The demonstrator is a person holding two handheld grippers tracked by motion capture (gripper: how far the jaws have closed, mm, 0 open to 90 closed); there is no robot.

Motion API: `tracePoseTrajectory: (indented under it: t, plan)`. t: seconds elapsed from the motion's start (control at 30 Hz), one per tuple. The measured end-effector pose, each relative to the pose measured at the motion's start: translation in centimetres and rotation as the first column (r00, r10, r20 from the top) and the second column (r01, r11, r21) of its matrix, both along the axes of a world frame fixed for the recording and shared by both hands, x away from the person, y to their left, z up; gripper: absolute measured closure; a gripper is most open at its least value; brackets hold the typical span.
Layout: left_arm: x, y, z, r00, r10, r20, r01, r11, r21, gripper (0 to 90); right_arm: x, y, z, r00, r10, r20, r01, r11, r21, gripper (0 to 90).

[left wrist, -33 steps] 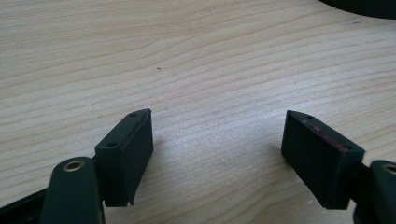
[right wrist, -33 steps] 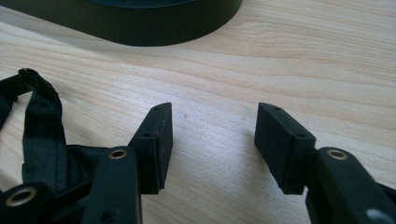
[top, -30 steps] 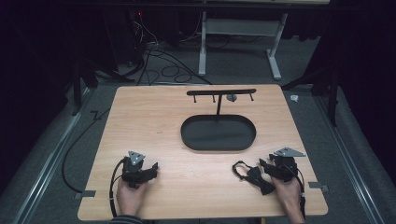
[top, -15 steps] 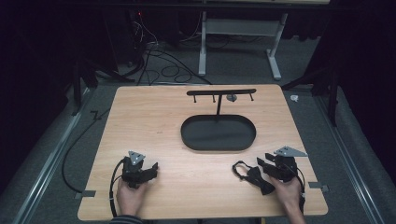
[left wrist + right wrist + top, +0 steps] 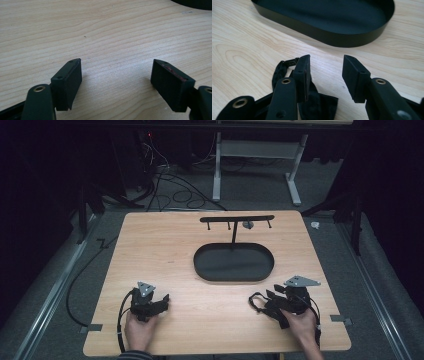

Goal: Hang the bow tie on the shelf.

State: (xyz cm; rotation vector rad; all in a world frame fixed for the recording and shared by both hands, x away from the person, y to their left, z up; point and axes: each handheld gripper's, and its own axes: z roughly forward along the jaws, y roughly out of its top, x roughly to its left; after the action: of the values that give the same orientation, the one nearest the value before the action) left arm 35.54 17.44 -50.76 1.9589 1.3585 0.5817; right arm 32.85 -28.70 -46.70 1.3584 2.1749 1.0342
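A black strap (image 5: 254, 299) (image 5: 280, 70) lies crumpled on the wooden table (image 5: 175, 250), in front of the black oval tray (image 5: 234, 275) (image 5: 329, 37). My right gripper (image 5: 267, 306) (image 5: 326, 62) hovers low over the strap. Its jaws have just been closing but still stand apart. The left jaw sits over the strap, and part of the strap lies below the gap without being pinched. My left gripper (image 5: 162, 301) (image 5: 117, 63) rests near the front left of the table, open, with bare wood between its jaws.
A T-shaped stand (image 5: 235, 219) rises from the tray's rear, with a small grey thing (image 5: 247, 224) hanging from its bar. Cables (image 5: 165, 180) and a desk frame (image 5: 255, 155) sit on the floor beyond the table. Metal rails (image 5: 47, 295) run along both sides.
The right gripper has lifted a little and shifted slightly, and its jaws have narrowed. The left gripper has stayed put.
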Motion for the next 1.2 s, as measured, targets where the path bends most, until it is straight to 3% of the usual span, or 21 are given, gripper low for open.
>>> tracePoseTrajectory:
  t: [0.37,0.7,1.2]
  plan:
    - [0.0,0.0,0.0,1.0000,0.000,0.000,0.000,1.0000,0.000,25.4,0.4,1.3,-0.2,0.9983,0.054,-0.020,-0.054,0.9985,-0.008,62.4]
    - [0.0,0.0,0.0,1.0000,0.000,0.000,0.000,1.0000,0.000,25.3,1.3,2.3,-0.9,0.9935,0.089,-0.070,-0.091,0.9957,-0.020,67.8]
    - [0.0,0.0,0.0,1.0000,-0.001,0.000,0.001,1.0000,0.000,25.3,2.0,2.9,-1.8,0.9833,0.119,-0.138,-0.127,0.9905,-0.053,83.1]
